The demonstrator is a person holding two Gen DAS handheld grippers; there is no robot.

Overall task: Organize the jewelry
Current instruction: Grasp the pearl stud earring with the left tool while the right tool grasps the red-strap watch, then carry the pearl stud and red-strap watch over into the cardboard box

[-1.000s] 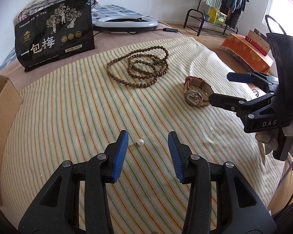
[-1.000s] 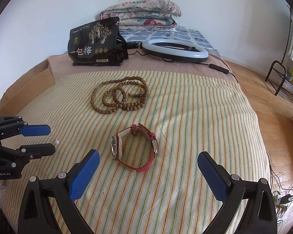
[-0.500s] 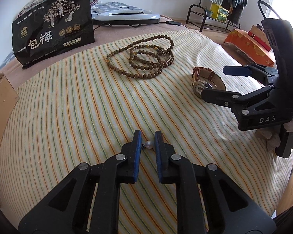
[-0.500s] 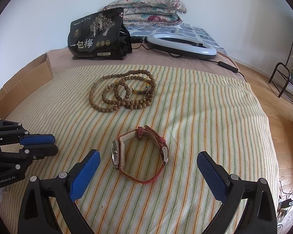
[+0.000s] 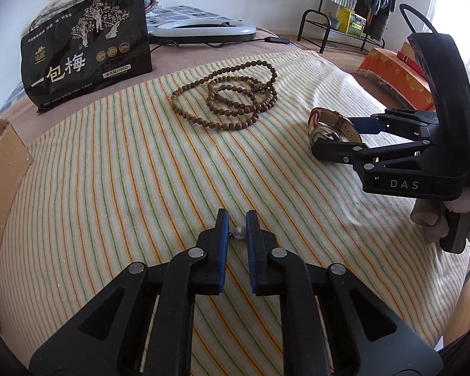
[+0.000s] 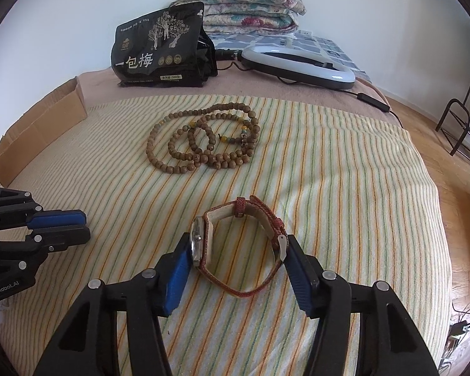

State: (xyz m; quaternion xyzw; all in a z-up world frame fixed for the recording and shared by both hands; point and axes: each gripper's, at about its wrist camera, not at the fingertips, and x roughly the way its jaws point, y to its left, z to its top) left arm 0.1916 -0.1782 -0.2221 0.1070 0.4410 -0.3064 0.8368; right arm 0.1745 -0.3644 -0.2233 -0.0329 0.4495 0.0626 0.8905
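Note:
My left gripper (image 5: 237, 224) is shut on a small white pearl earring (image 5: 239, 232), held just above the striped cloth (image 5: 116, 169); it also shows in the right wrist view (image 6: 78, 227). My right gripper (image 6: 235, 244) has its blue pads against both sides of a watch with a red strap (image 6: 244, 244), which lies on its side on the cloth. The watch also shows in the left wrist view (image 5: 329, 127), between the right gripper's fingers (image 5: 341, 152). A coiled string of brown wooden beads (image 6: 200, 138) lies farther back, also in the left wrist view (image 5: 228, 97).
A black pouch with Chinese writing (image 6: 159, 50) stands at the back, with a white ring light (image 6: 297, 65) and its cable beside it. A cardboard box (image 6: 40, 125) sits at the left edge. Folded quilts (image 6: 244, 6) lie behind. A clothes rack (image 5: 354, 9) stands on the floor.
My left gripper closed on the pearl earring. My right gripper moved forward and narrowed from wide open until its pads met the watch.

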